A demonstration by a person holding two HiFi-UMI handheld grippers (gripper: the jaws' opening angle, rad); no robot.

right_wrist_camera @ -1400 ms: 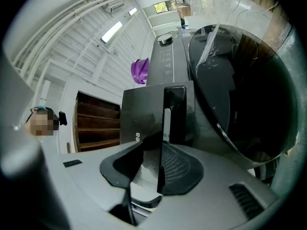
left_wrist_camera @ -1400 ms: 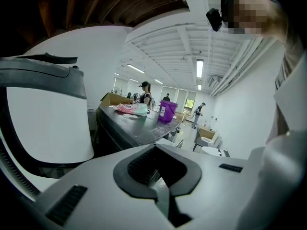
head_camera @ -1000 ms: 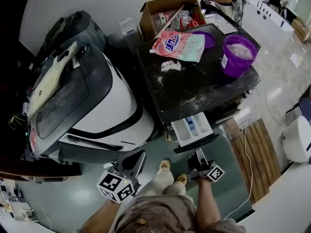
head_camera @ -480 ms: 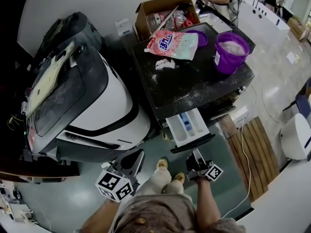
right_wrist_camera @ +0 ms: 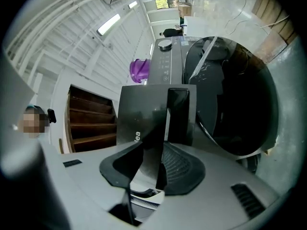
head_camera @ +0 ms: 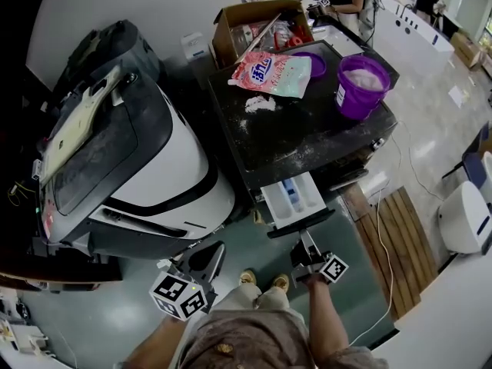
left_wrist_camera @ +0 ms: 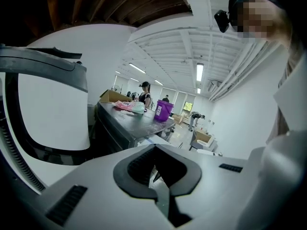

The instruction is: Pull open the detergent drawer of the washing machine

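Observation:
The black-topped washing machine (head_camera: 307, 129) has its detergent drawer (head_camera: 293, 197) pulled out toward me, showing white compartments and a blue insert. My right gripper (head_camera: 304, 246) is shut on the drawer's dark front panel (head_camera: 301, 224). In the right gripper view that panel (right_wrist_camera: 144, 119) runs edge-on between the pads (right_wrist_camera: 180, 164) of my right gripper (right_wrist_camera: 152, 163). My left gripper (head_camera: 206, 261) hangs low to the left of my legs, away from the machine. In the left gripper view, the left gripper (left_wrist_camera: 155, 148) has its tips together with nothing between them.
A purple bucket (head_camera: 361, 79), a pink detergent bag (head_camera: 273, 71) and spilled powder lie on the machine's top. A cardboard box (head_camera: 254, 21) stands behind it. A large white and black appliance (head_camera: 138, 160) fills the left. A wooden pallet (head_camera: 392, 241) and cable lie at the right; my feet (head_camera: 261, 281) are below the drawer.
The whole head view has slid slightly up and left. The drawer stands out about as far as before, and the right gripper keeps its hold on the front panel.

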